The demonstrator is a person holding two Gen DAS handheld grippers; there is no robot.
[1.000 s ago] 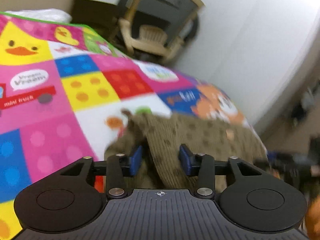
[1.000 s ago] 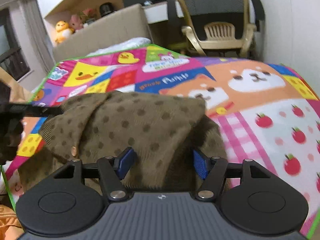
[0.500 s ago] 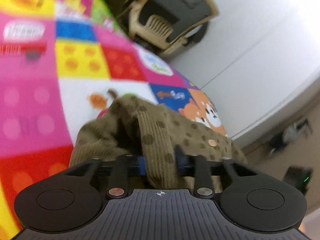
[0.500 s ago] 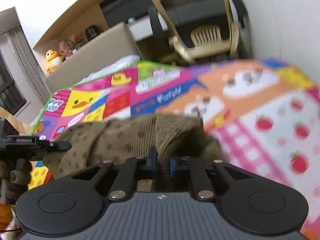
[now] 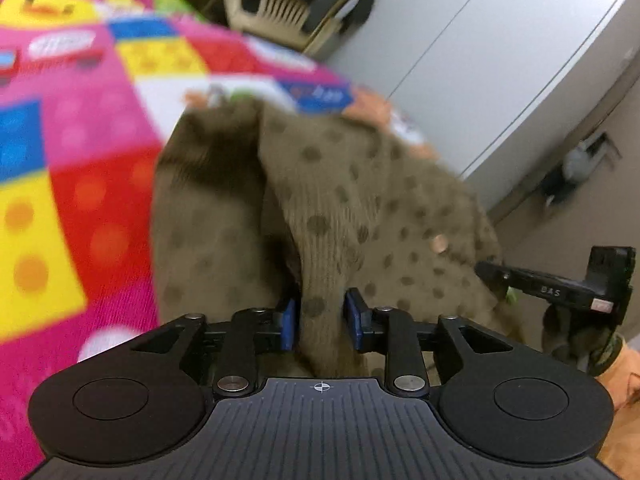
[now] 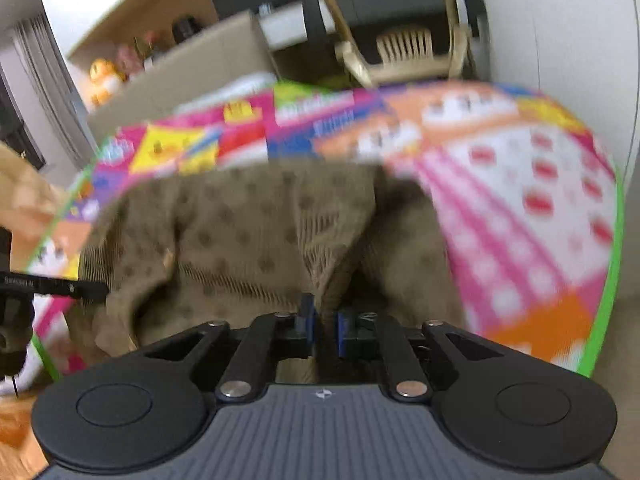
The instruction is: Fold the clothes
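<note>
A bright patchwork play mat (image 6: 520, 200) with a beige chair (image 6: 404, 48) behind it carries a brown dotted garment (image 5: 352, 208).
The left gripper (image 5: 320, 316) is clamped on a ridge of the garment's ribbed cloth; the right gripper (image 6: 325, 326) pinches another bunched fold tight. The garment lies crumpled on the mat between both grippers, its edges blurred.

A bright patchwork play mat (image 6: 520, 208) carries 1 brown dotted garment (image 6: 248, 232).
</note>
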